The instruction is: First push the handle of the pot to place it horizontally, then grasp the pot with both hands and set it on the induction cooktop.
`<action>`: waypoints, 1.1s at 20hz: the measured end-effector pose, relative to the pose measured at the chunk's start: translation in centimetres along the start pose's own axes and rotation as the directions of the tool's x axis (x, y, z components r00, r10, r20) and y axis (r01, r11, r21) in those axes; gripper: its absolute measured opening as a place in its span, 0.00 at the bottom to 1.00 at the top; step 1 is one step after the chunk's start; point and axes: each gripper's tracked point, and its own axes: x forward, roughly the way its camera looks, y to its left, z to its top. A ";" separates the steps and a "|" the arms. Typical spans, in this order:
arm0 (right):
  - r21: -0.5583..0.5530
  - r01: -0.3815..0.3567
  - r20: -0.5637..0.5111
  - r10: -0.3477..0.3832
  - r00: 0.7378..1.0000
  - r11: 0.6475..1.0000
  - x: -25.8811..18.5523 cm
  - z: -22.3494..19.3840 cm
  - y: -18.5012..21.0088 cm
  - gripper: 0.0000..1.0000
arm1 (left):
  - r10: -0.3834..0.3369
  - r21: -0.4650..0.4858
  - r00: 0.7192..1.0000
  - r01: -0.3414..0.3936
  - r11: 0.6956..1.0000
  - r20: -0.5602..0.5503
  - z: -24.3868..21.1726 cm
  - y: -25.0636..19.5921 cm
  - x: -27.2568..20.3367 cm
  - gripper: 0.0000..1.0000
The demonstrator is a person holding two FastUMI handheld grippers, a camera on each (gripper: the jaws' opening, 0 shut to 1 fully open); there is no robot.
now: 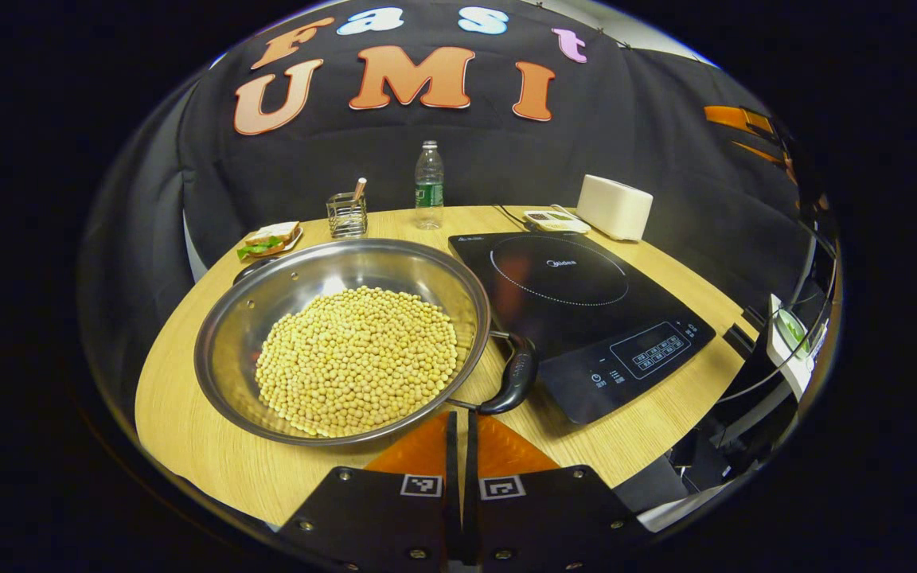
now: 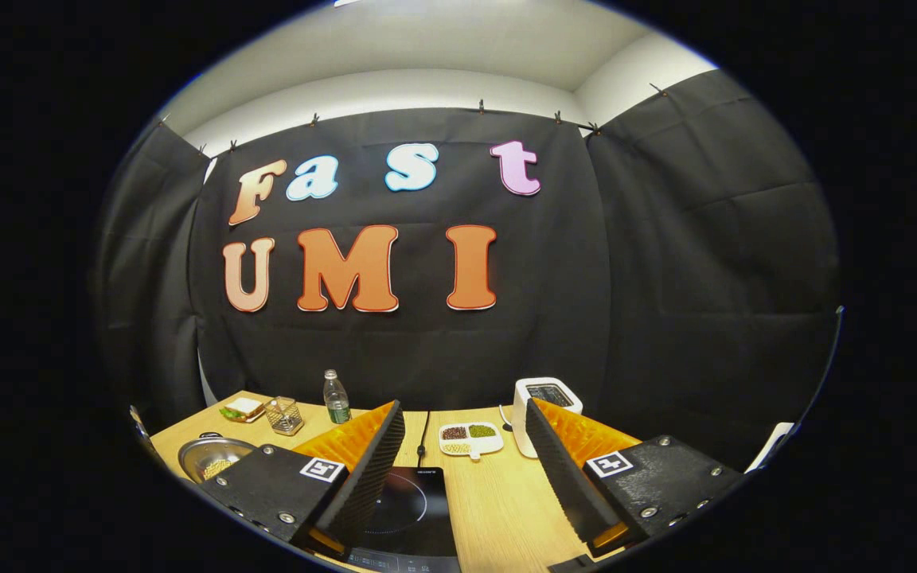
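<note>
- Pot point(image 1: 343, 338): wide polished steel pan on the wooden surface point(image 1: 188, 430), just left of the induction cooktop point(image 1: 578, 318) and heaped with small round yellow beans point(image 1: 357, 360).
- Handle point(image 1: 513, 374): curved black loop at the near right rim, touching or just beside the cooktop's edge.
- Left gripper point(image 1: 461, 446): jaws clenched, empty, just short of the pot's rim.
- Right gripper point(image 2: 465, 477): jaws spread wide, empty, above the cooktop.
- Risk, judged: a hard shove on the handle may spin the pot; tilting during the lift would spill beans.

A light wooden bench point(image 1: 188, 430) carries a steel pot point(image 1: 267, 318) of soybeans beside a black induction cooktop point(image 1: 586, 318). Toward the back stand a sandwich plate point(image 1: 270, 240), wire holder point(image 1: 346, 215), water bottle point(image 1: 429, 185), white toaster point(image 1: 614, 207) and a divided dish point(image 2: 470, 438).
</note>
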 end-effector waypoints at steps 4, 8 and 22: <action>0.007 0.003 0.000 -0.003 1.000 1.000 0.1 -0.3 -0.3 0.95 | -0.003 0.020 1.000 0.003 1.000 0.001 1.0 -0.8 1.6 0.02; -0.005 0.014 -0.005 -0.014 1.000 1.000 0.1 -0.5 -0.9 0.95 | -0.017 0.014 1.000 0.017 1.000 -0.001 1.8 -1.2 2.8 0.02; -0.008 0.034 -0.039 -0.035 0.999 0.999 1.2 -2.2 -2.1 1.00 | -0.111 -0.082 0.994 0.110 0.991 -0.007 4.9 -3.0 7.3 0.01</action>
